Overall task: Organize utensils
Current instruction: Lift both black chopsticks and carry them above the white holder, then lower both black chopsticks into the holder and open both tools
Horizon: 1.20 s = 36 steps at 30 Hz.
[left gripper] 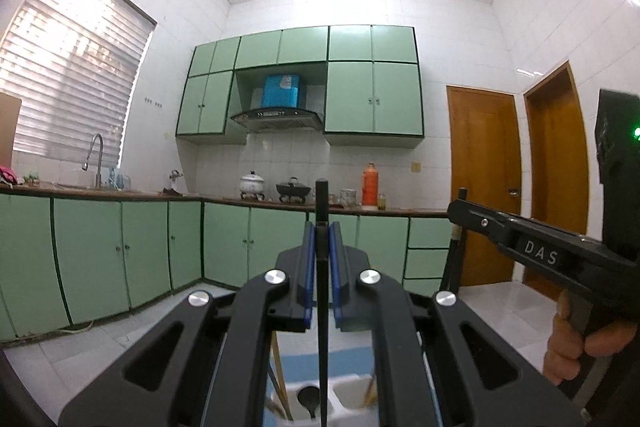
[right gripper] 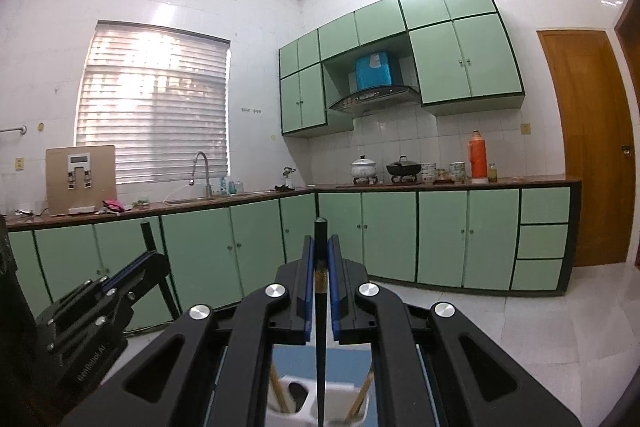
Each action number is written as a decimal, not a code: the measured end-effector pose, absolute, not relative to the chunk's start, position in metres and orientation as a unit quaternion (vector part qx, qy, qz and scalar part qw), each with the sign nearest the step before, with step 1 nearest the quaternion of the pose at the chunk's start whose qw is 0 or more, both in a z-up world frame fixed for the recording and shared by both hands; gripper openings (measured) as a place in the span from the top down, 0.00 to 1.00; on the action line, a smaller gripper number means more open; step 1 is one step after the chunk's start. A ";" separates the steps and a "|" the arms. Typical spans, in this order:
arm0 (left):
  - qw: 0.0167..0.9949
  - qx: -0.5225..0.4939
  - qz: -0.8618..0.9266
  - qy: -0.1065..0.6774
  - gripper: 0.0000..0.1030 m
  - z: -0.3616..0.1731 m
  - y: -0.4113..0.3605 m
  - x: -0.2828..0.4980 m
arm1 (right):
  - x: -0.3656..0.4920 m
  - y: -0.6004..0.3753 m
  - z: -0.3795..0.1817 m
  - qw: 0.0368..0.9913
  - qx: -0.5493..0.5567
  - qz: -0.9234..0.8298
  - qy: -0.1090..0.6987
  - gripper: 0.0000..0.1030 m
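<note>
A: What is each claw carrying?

B: In the left wrist view the left gripper (left gripper: pixel 322 227) has its blue pads pinched tight on a thin black chopstick (left gripper: pixel 322 291) that runs upright through the centre of the frame, top end poking above the fingertips. The right gripper (right gripper: pixel 320 247) does the same in its own view, clamped on a second black chopstick (right gripper: pixel 320 327), also standing near vertical.

A: And the holder?

B: The white utensil holder (left gripper: pixel 344 401) sits at the bottom centre of both views, just under the hanging tips. It has separate compartments. In the left view a dark spoon (left gripper: pixel 309 399) rests in the left compartment, and tan wooden sticks (right gripper: pixel 278 389) lean against its walls. Whether either black tip is touching the rim or inside a slot, I cannot tell; the gripper bodies hide that.

A: So which step is this?

B: I judge it a carry, each stick held above the holder.

A: What does the next move need?

B: Choosing one compartment for both, keeping the sticks upright, and lining the tips over that opening. The right gripper shows at the right edge of the left view, close by, so the two hands need room to avoid knocking together.
</note>
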<state>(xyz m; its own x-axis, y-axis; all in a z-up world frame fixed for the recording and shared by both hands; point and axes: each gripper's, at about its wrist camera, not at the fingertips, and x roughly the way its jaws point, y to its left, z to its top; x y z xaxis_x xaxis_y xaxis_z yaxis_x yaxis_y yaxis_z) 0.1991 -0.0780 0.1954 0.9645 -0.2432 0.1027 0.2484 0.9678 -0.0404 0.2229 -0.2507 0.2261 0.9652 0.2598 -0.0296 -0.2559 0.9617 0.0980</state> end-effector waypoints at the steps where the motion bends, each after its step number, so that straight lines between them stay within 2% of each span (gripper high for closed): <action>1: 0.991 -0.024 -0.119 -0.052 0.94 0.194 -0.081 0.208 | 0.231 -0.251 0.225 0.990 0.047 0.129 0.022 0.93; 7: 0.992 -0.031 -0.109 -0.051 0.94 0.187 -0.086 0.249 | 0.267 -0.251 0.210 0.991 0.048 0.125 0.032 0.93; 13: 0.994 -0.031 -0.100 -0.021 0.94 0.159 -0.093 0.280 | 0.291 -0.245 0.186 0.990 0.045 0.122 0.049 0.93; 36: 0.994 -0.018 -0.085 0.066 0.94 0.097 -0.078 0.318 | 0.325 -0.240 0.107 0.986 0.050 0.118 0.106 0.93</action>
<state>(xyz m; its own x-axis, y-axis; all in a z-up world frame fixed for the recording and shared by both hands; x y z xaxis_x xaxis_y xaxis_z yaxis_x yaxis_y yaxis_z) 0.3180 -0.0776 0.0965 0.9769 -0.1715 -0.1276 0.1669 0.9849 -0.0465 0.3251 -0.2396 0.1068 0.9498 0.2423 -0.1979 -0.2213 0.9675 0.1226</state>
